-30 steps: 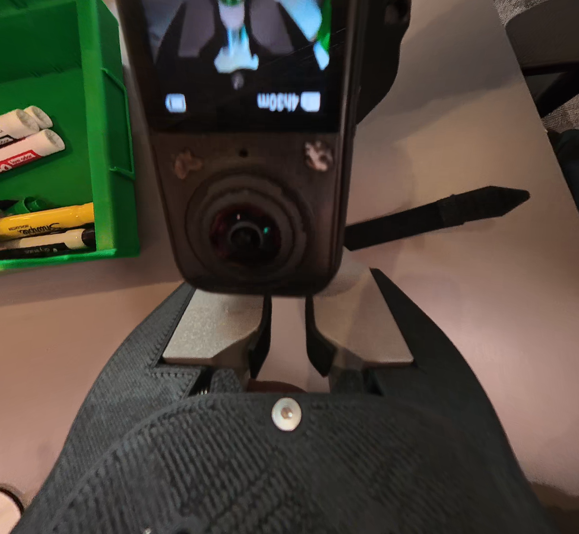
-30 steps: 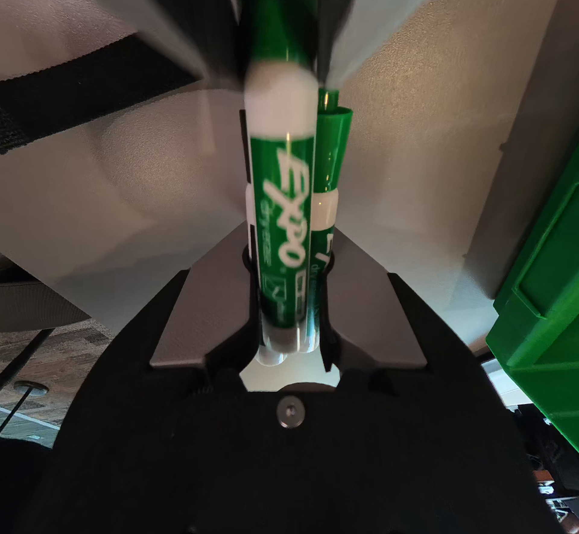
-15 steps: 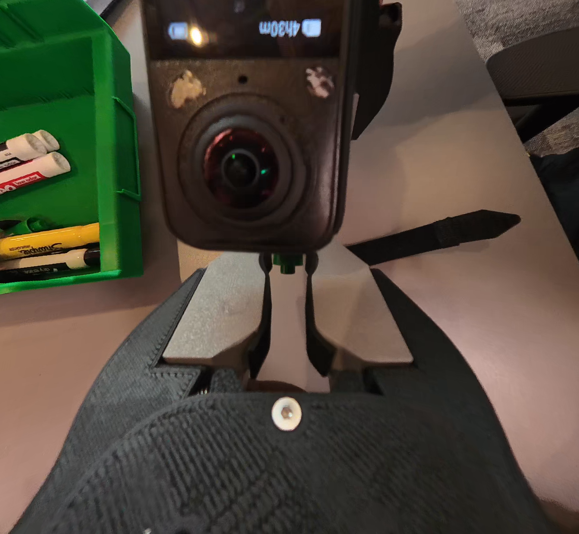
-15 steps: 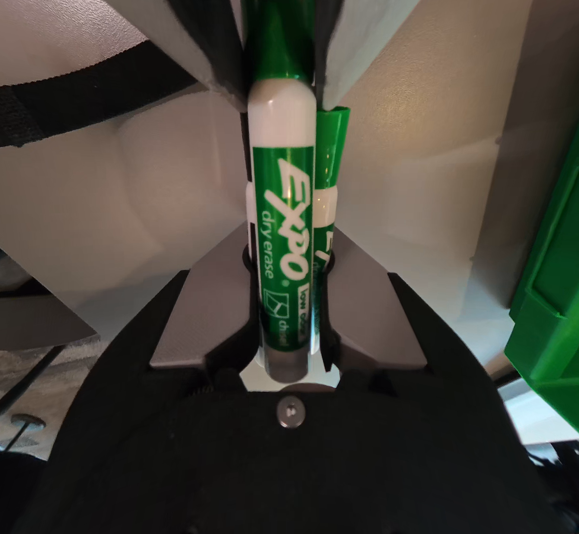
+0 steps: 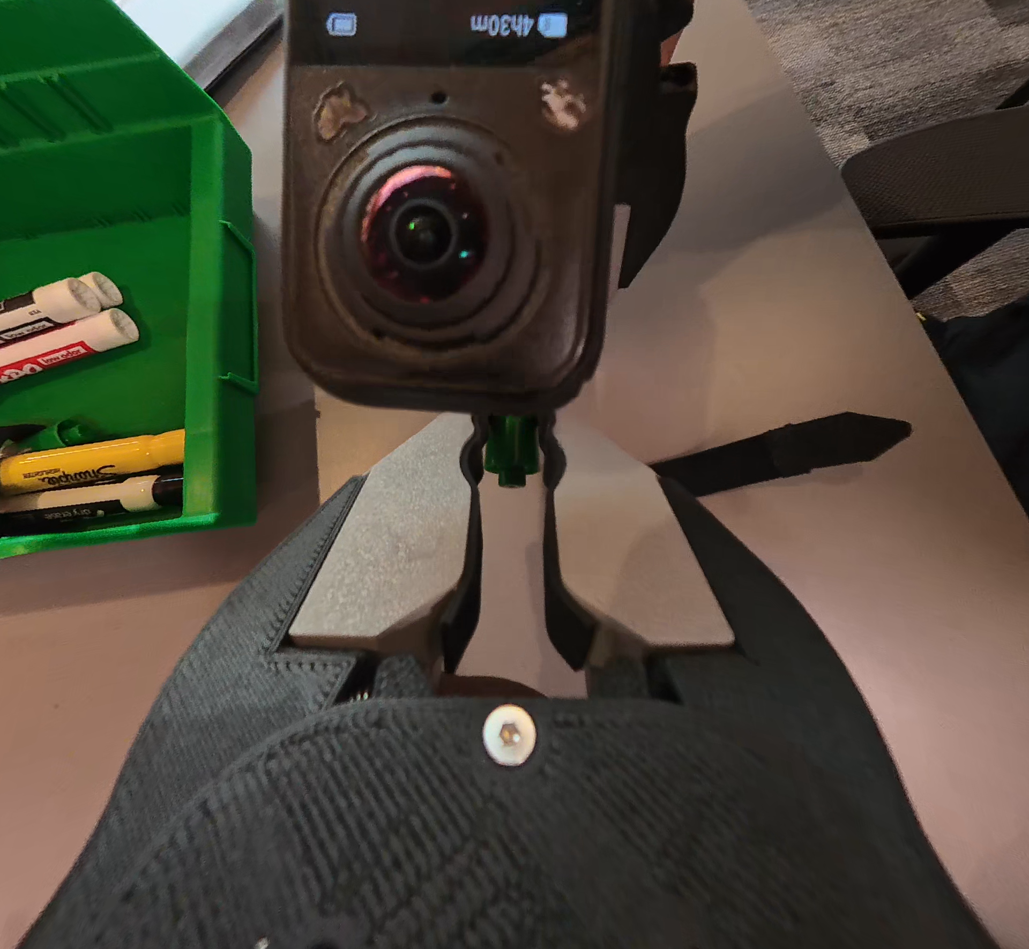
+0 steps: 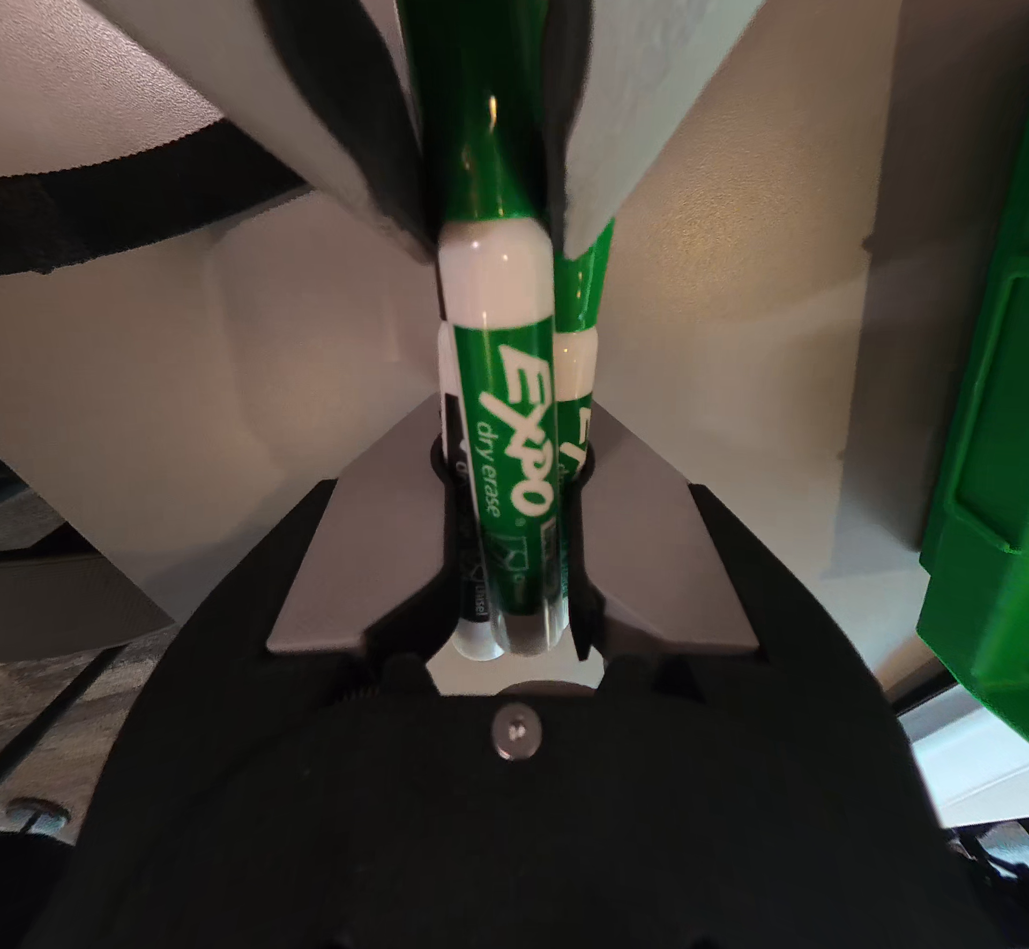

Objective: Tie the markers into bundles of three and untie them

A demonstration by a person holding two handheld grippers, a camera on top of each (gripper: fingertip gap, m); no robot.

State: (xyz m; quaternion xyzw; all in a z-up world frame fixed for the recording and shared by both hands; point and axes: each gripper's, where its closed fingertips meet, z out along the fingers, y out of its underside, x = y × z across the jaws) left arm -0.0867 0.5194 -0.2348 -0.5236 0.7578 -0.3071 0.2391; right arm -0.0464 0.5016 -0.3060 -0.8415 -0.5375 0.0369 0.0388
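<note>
— Where are the markers now?

— Three of them stand together in the right hand-held gripper (image 6: 515,463). Its two fingers press on the markers (image 6: 501,421) from both sides. The front one is green and white, a second green one is just beside it toward 3 o'clock, and a third with a black label is half hidden toward 9 o'clock. Their butt ends lie deep between the fingers, near the screw.

— And the left one?

— The left hand-held gripper (image 5: 511,454) comes from the opposite side. Its black pads are clamped on the green cap (image 6: 473,104) of the front marker. In the left wrist view only the small green cap end (image 5: 509,449) shows between the fingertips, because the camera body (image 5: 440,232) of the right hand-held gripper hides the rest, at 12 o'clock.

— So both hold the same marker?

— Yes, one at the cap, the other at the barrel, together with its two neighbours.

— What else is on the worktop (image 5: 779,343)?

— A black strap (image 5: 779,454) lies flat at 3 o'clock from the left fingertips, apart from the markers. A green bin (image 5: 217,310) stands at 9 o'clock. Inside it lie more markers: two white-ended ones (image 5: 72,310), a yellow marker (image 5: 94,463) and one with a black cap below it. A dark chair (image 5: 941,176) is beyond the worktop edge, toward 2 o'clock.
</note>
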